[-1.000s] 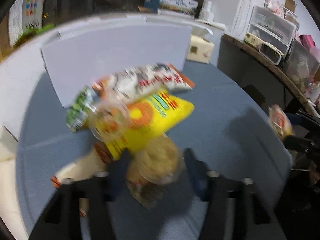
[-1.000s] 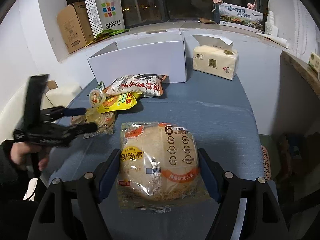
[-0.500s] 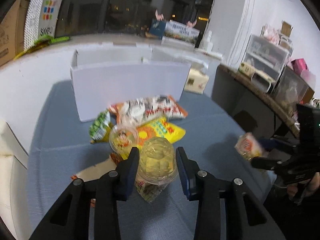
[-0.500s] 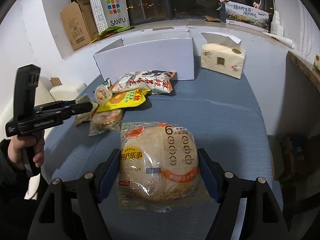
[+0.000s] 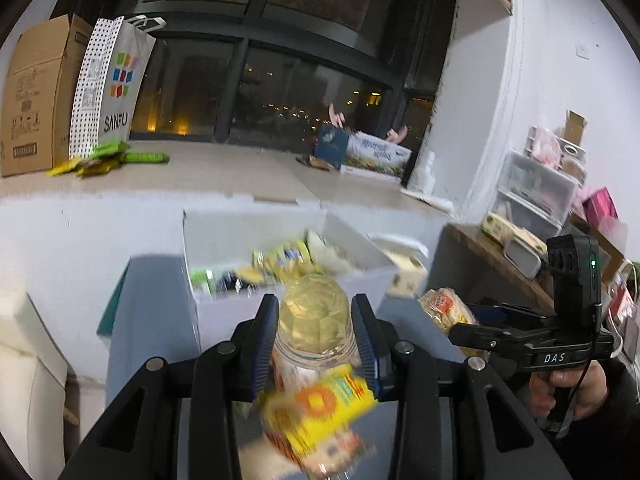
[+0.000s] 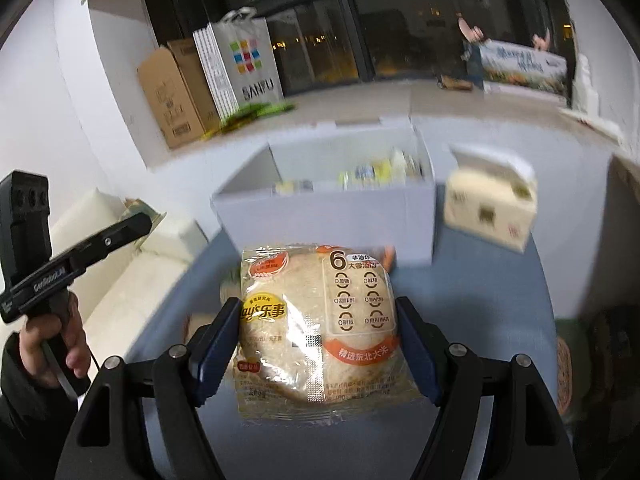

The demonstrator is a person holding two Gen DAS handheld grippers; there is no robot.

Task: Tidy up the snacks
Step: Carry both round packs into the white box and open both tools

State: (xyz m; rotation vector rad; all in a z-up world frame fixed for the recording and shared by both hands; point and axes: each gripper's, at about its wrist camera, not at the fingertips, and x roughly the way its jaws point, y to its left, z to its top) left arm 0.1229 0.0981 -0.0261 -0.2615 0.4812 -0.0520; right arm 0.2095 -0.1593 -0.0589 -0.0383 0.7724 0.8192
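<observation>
My left gripper is shut on a clear jelly cup with yellowish contents, held in the air in front of the open white box. A blurred yellow snack bag shows below the cup. My right gripper is shut on a rice cracker pack and holds it above the blue table, just short of the white box. The box holds several snack packs. The right gripper also shows in the left wrist view, with the pack in it.
A tissue box stands right of the white box. A cream sofa is on the left. A cardboard box and a SANFU paper bag stand on the window ledge. Storage drawers sit on the right.
Both grippers have lifted up and moved toward the white box, each with its snack. The box's inside has come into view. The table's snack pile has dropped out of sight.
</observation>
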